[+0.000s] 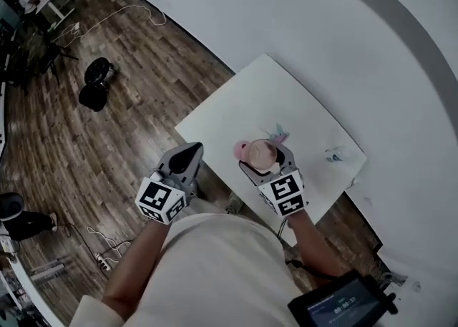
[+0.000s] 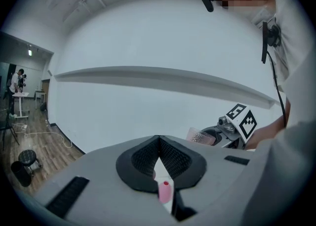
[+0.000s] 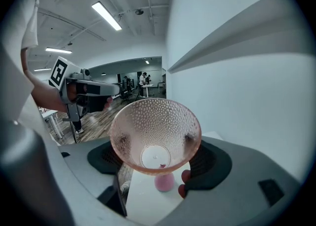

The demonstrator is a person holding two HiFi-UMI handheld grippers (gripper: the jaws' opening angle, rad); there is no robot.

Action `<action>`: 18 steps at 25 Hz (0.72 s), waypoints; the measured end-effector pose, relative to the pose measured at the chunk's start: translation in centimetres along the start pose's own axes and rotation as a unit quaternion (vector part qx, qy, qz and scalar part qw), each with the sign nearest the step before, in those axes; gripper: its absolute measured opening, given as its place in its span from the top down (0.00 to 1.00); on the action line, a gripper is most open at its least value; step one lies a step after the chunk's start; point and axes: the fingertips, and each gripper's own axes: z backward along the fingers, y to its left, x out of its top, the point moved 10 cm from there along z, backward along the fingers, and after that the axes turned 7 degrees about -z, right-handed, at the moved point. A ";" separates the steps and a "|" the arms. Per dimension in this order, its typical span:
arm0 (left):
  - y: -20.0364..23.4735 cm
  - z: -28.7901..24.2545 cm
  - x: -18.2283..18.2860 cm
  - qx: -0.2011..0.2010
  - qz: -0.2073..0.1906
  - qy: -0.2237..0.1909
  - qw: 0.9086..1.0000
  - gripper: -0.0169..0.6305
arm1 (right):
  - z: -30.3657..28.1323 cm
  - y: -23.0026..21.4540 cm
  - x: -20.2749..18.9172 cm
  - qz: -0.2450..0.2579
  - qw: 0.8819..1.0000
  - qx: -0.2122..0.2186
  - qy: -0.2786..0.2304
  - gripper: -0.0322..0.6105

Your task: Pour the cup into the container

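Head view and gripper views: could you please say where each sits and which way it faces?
Head view: on head, steeply down onto white square table; torso, arms, left claw, right claw.
Left gripper view: on left claw, toward white wall; own shut jaws.
Right gripper view: on right claw, toward room; jaws gripping clear pink dimpled cup.
All share the cup.

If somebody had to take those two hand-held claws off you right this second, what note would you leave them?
Left gripper: jaws shut, holding nothing, by the white table's near edge.
Right gripper: jaws clamped on the pink dimpled see-through plastic cup, held above the table.
Cup looks empty but for a speck at the bottom.
Container: not plainly in view; small coloured bits lie beyond the cup.
Done: cup picked up.
Left: find the container; whether pouring happened, I can't tell.
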 end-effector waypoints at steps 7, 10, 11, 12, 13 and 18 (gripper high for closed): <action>-1.4 -1.8 0.2 -0.032 0.007 -0.001 0.999 0.96 | 2.5 -0.2 0.6 0.001 1.000 -0.024 -0.003 0.38; -2.2 -2.3 -0.1 -0.040 0.006 0.002 0.999 0.96 | 3.3 -0.4 0.2 -0.001 1.000 -0.031 -0.007 0.38; -2.4 -2.5 -0.2 -0.043 0.006 0.002 0.999 0.96 | 3.5 -0.5 -0.1 -0.002 0.999 -0.033 -0.007 0.38; -2.6 -2.7 -0.3 -0.046 0.005 0.002 0.999 0.96 | 3.7 -0.6 -0.3 -0.003 0.999 -0.035 -0.007 0.38; -2.8 -2.9 -0.4 -0.048 0.004 0.003 0.999 0.96 | 3.9 -0.7 -0.6 -0.003 0.999 -0.036 -0.007 0.38; -3.8 -3.5 -0.9 -0.057 0.003 0.005 0.998 0.96 | 4.9 -1.0 -1.8 -0.009 0.999 -0.042 -0.009 0.38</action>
